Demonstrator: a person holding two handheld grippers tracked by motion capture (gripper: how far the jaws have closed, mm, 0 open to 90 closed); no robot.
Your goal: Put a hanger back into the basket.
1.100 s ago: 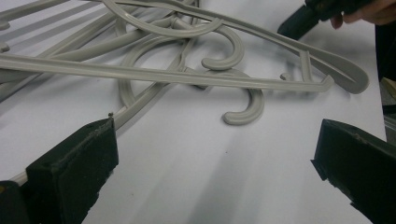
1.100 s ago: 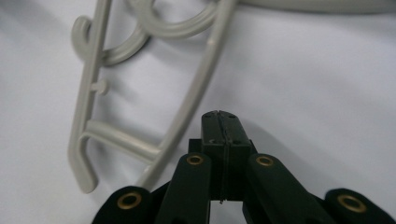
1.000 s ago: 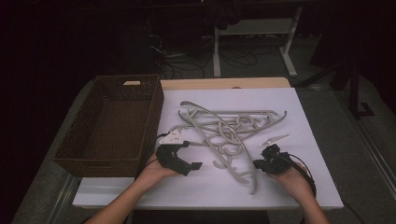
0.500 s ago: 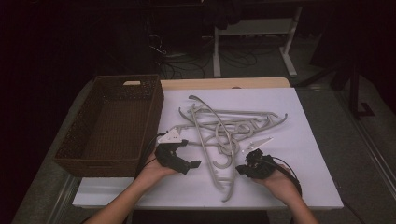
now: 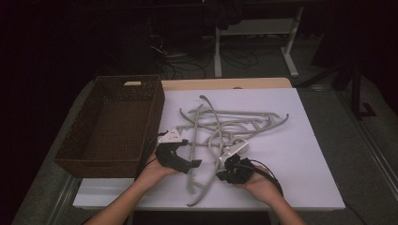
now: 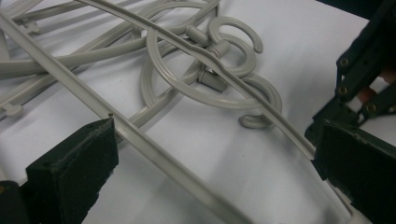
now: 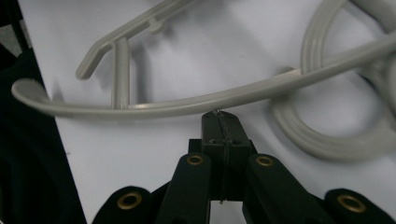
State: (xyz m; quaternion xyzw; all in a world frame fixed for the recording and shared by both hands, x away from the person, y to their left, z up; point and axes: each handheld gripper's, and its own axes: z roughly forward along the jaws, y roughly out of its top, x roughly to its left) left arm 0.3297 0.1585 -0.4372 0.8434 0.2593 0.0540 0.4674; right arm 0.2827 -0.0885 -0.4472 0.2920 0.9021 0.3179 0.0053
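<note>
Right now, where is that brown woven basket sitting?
In the high view the basket sits at the table's left edge, beside the white board, left of the tangled grey hangers; the left hand-held gripper is near its front right corner.

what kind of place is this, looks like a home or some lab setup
Likely a lab or workshop bench rather than a home: a white table bearing tangled grey hangers and a wicker basket, with loose floor cables behind.
</note>
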